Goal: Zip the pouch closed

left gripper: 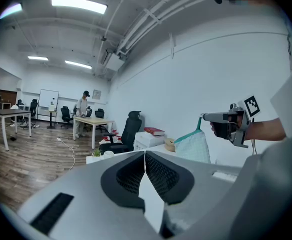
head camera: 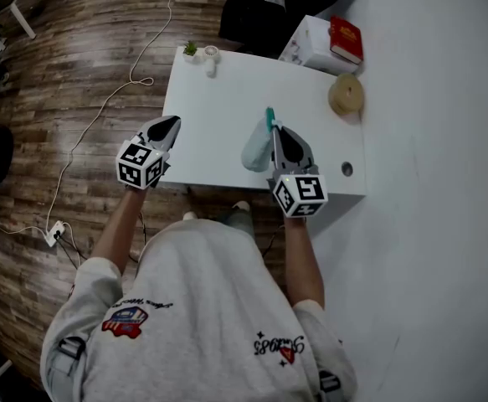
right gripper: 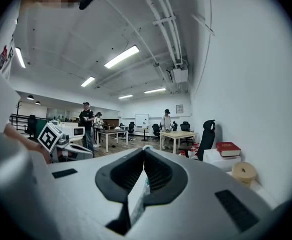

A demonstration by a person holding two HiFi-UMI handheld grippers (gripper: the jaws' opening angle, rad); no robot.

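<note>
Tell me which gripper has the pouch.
The right gripper: its fingers pinch the teal tab of the pale quilted fabric pouch hanging from it. The left gripper is shut, empty.

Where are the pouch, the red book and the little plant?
pouch point(head camera: 254, 152): head view, its pale side.
red book point(head camera: 346, 38): head view, its cover.
little plant point(head camera: 191, 48): head view, its green leaves.

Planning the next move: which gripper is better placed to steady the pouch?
Left, probably. The left gripper is shut and empty; the right gripper holds the pouch up by its teal tab.
</note>
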